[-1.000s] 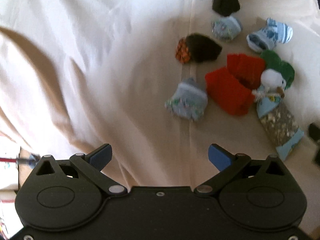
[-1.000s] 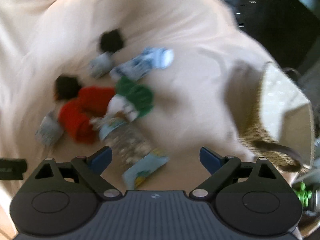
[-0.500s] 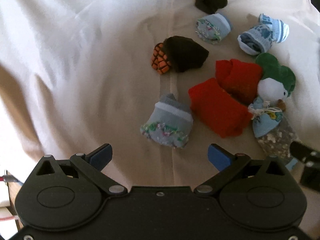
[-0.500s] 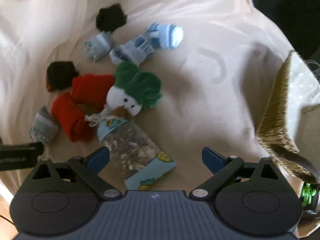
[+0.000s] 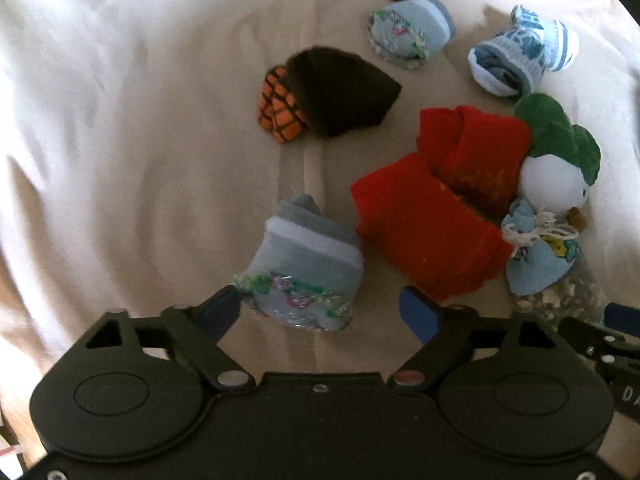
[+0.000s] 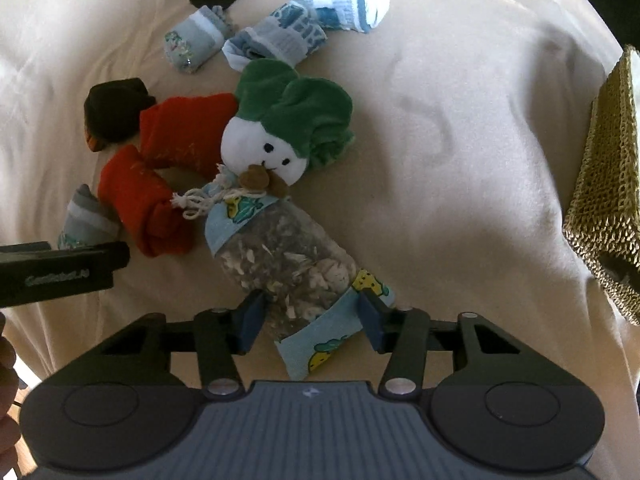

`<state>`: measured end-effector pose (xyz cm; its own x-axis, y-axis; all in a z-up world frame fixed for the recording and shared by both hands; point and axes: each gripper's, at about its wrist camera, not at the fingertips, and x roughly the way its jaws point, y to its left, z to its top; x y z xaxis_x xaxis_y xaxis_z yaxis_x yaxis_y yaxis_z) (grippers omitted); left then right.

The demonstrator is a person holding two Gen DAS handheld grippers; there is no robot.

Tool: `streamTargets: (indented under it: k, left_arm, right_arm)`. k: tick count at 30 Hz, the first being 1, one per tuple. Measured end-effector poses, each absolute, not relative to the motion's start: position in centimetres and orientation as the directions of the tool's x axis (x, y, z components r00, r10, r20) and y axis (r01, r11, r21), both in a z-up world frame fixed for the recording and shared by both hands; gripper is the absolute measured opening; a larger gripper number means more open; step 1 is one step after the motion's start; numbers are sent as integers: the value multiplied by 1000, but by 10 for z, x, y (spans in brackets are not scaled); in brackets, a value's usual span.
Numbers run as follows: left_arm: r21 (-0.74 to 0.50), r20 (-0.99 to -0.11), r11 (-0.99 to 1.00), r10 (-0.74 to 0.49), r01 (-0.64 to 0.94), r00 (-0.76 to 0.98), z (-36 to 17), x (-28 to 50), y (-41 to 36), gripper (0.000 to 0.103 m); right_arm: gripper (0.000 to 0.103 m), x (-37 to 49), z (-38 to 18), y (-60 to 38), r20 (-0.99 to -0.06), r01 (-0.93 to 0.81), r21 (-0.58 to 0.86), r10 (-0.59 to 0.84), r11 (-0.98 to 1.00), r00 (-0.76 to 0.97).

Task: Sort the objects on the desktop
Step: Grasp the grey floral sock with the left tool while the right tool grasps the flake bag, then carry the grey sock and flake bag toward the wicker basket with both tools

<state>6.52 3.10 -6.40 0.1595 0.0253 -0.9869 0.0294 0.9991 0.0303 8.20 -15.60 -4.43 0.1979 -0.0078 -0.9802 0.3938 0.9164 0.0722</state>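
Right wrist view: right gripper (image 6: 310,322) narrowed around the bag doll (image 6: 280,256), pads at its sides, contact probably made. Left gripper (image 5: 320,312) spread wide, straddling the grey floral sock (image 5: 304,276), holding nothing. Red socks (image 5: 432,216), other pairs still scattered; basket (image 6: 608,184) nearby. Sorting barely started.

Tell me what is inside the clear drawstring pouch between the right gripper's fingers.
Through the pouch's clear middle, pale flakes and dark bits show, like dried herbs or petals. The blue printed fabric at both ends hides the rest. The right hand-held gripper straddles its lower end.
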Motion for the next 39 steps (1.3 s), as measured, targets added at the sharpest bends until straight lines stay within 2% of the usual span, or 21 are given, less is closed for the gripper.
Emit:
streamTargets:
  k: [1, 2, 3, 5, 7, 13, 14, 17, 20, 22, 23, 28, 29, 31, 34, 36, 39]
  left_arm:
    - [44, -987, 999, 39, 27, 156, -65, 65, 31, 69]
    - [70, -985, 997, 65, 30, 161, -65, 64, 30, 58]
    - [100, -981, 994, 94, 31, 171, -64, 63, 30, 52]
    - [91, -979, 996, 85, 25, 186, -57, 59, 35, 47]
    - [70, -979, 998, 68, 4, 195, -50, 56, 42, 44]
    - [100, -959, 994, 111, -54, 261, -14, 42, 58, 43]
    - [101, -957, 993, 113, -58, 269, -7, 41, 58, 43]
    - [110, -949, 992, 122, -58, 291, 7, 37, 60, 43]
    - [121, -947, 991, 132, -53, 293, 7, 43, 52, 43]
    - [120, -951, 992, 129, -51, 282, 4, 41, 50, 43]
    - [116, -954, 992, 126, -54, 273, 4, 41, 48, 43]
    - [99, -962, 993, 112, -63, 248, 0, 35, 47, 43]
    - [100, -963, 993, 112, -62, 247, 1, 32, 48, 43]
    - [96, -963, 993, 109, -64, 247, 2, 29, 50, 43]
    - [87, -963, 994, 102, -69, 248, 3, 27, 54, 43]
    - [79, -963, 994, 96, -76, 251, 5, 24, 58, 43]
    - [69, -963, 994, 87, -79, 253, 7, 21, 63, 43]
  right_arm:
    - [52, 83, -44, -156, -980, 392, 69, -10, 918, 197]
    - [49, 82, -43, -154, -979, 388, 69, -11, 919, 201]
    - [43, 83, -42, -154, -978, 385, 74, -9, 920, 207]
    - [39, 84, -39, -154, -975, 378, 71, -16, 923, 221]
    - [36, 82, -37, -154, -971, 376, 77, -16, 924, 237]
    - [15, 74, -21, -162, -941, 387, 164, 26, 907, 338]
    - [0, 71, -18, -163, -937, 391, 174, 29, 904, 349]
    - [1, 71, -21, -166, -937, 404, 204, 59, 892, 344]
    - [10, 80, -31, -168, -951, 425, 200, 71, 883, 301]
    - [43, 79, -33, -168, -960, 434, 187, 71, 881, 270]
    - [67, 81, -35, -166, -963, 431, 168, 54, 887, 265]
    - [70, 90, -40, -143, -973, 317, 79, 3, 945, 233]
    - [67, 92, -45, -134, -979, 280, 43, -16, 959, 205]
    - [45, 96, -53, -117, -981, 215, -70, -107, 974, 164]
    - [35, 92, -45, -100, -957, 176, -136, -175, 975, 232]
    - [32, 85, -31, -107, -944, 210, -77, -139, 975, 301]
    - [30, 72, -12, -136, -917, 310, 123, -12, 943, 399]
